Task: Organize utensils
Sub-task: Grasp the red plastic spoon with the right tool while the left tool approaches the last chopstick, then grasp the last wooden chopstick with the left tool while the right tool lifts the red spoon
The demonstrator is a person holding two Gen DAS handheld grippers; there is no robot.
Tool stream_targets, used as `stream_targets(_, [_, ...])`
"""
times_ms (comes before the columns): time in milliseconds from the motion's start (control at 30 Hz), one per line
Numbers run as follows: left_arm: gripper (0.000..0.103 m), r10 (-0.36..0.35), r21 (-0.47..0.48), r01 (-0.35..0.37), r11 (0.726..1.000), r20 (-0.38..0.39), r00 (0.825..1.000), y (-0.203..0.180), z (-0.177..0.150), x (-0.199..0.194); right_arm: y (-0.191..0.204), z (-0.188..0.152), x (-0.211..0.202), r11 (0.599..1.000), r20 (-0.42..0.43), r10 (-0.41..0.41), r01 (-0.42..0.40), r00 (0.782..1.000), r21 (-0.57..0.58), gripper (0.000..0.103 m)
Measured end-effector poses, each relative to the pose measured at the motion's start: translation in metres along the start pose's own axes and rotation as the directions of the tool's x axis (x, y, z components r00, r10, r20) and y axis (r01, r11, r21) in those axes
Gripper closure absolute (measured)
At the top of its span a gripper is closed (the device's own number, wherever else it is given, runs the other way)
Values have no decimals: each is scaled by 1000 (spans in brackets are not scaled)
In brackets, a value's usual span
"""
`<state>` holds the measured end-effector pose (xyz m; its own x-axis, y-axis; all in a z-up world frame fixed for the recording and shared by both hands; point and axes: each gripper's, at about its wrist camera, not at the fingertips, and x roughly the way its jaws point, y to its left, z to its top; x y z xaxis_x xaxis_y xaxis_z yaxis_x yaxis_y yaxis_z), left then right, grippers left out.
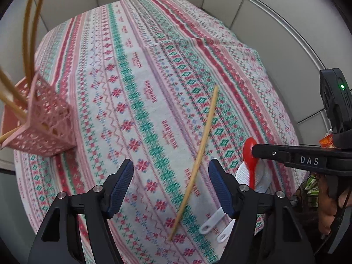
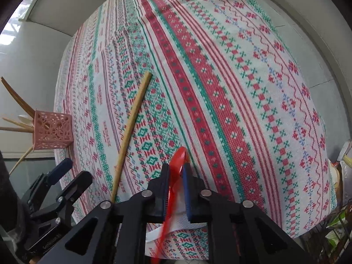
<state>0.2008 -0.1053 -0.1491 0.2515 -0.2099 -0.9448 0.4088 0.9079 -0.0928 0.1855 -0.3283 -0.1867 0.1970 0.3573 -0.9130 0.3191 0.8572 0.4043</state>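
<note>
A red plastic spoon (image 2: 173,182) is clamped between the fingers of my right gripper (image 2: 176,171); it also shows in the left wrist view (image 1: 249,158), lying over white spoons (image 1: 259,176). A single wooden chopstick (image 1: 195,165) lies on the patterned tablecloth (image 1: 154,77), between the fingers of my open, empty left gripper (image 1: 170,176); it also shows in the right wrist view (image 2: 129,129). A pink lattice holder (image 1: 46,123) with several chopsticks stands at the table's left edge and also shows in the right wrist view (image 2: 52,132).
White spoon handles (image 1: 211,220) lie under the left gripper's right finger. Grey wall panels (image 1: 275,33) surround the table. Colourful packets (image 2: 338,220) sit beyond the table's right edge.
</note>
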Motion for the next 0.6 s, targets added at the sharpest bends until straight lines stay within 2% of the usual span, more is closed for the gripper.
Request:
stream_targets(200, [56,-70,21,70,997,4,998,-20,26,22,-14,7,-11,998,11,51,-51,999,35,95])
stream_targets(333, [62,-91,70,90,994,14,996,-39,45,40,-23,7,-23,995,21,72,-73,997,65,94])
stream_targets(367, [63,-91,79,90,993,14,996,-44,50,46,-27,6,-26,994,24,77,-79,997,76,92])
stream_targets(433, [66,-88,83,87,993,6,996,-48,55,56,-31,4,-30,991,29,88,-90,996,96,79])
stream_targets(500, [70,-77,78,78,994,-15,997,-51,59,69,-36,1,-36,990,35,91,-94,995,107,77])
stream_targets(533, [76,-66,84,65,994,11,998,-51,60,68,-37,-1,-39,990,38,88,-92,995,109,73])
stream_targets(567, [82,-51,89,50,995,10,999,-53,63,69,-37,-3,-41,990,44,83,-87,996,107,62])
stream_targets(600, [94,-43,84,43,996,4,999,-54,63,71,-36,-5,-42,992,50,76,-80,996,102,55])
